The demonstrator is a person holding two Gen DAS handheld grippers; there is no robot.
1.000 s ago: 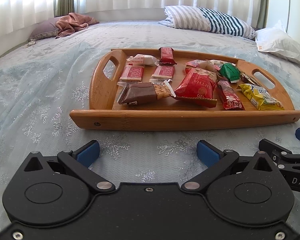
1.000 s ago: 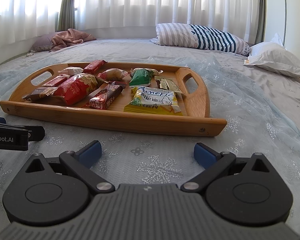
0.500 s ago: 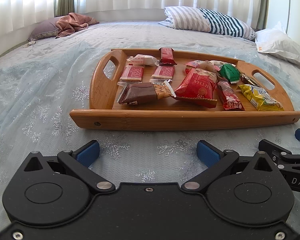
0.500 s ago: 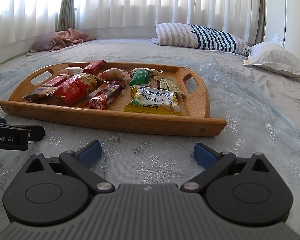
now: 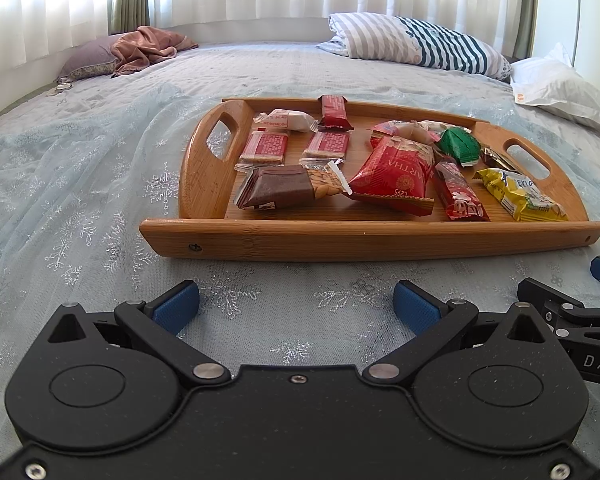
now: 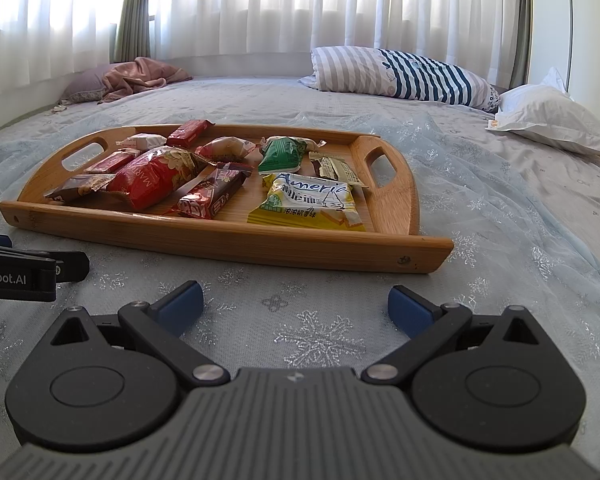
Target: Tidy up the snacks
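Blue-padded fingers (image 5: pixel 178 304) of the left gripper (image 5: pixel 296 302) stand spread wide over the snowflake-patterned bedspread (image 5: pixel 80 184) with nothing between them, and the right gripper (image 6: pixel 296 302) is spread just as wide and equally empty. Both hang low just short of the wooden tray (image 5: pixel 364 240), which lies on the bed at 12 o'clock from the left gripper and nearer 11 o'clock from the right one. In the left wrist view, the right gripper's black body shows at 3 o'clock, close beside the left. On the tray, 2 flat red wafer packs (image 5: pixel 264 148) lie side by side toward its 10 o'clock part, with a white wrapped sweet (image 5: pixel 286 120) and a dark red bar (image 5: pixel 334 111) behind them at the far rim. A brown almond chocolate pack (image 5: pixel 288 190) sits near the front rail at 7 o'clock, its end touching the big red bag (image 5: pixel 394 174) in the middle. Just to the 3 o'clock side of that bag lies a slim red bar (image 5: pixel 458 192), then a yellow biscuit pack (image 6: pixel 310 202) at the tray's 4 o'clock corner. A green packet (image 6: pixel 280 155) rests behind the yellow one, with a small gold-and-brown wrapper (image 6: pixel 336 170) beside it near the handle cutout. Farther off, a striped pillow (image 6: pixel 400 76) and a white pillow (image 6: pixel 552 116) lie at about 1 and 2 o'clock, and a pink blanket (image 5: pixel 148 46) at 10 o'clock.
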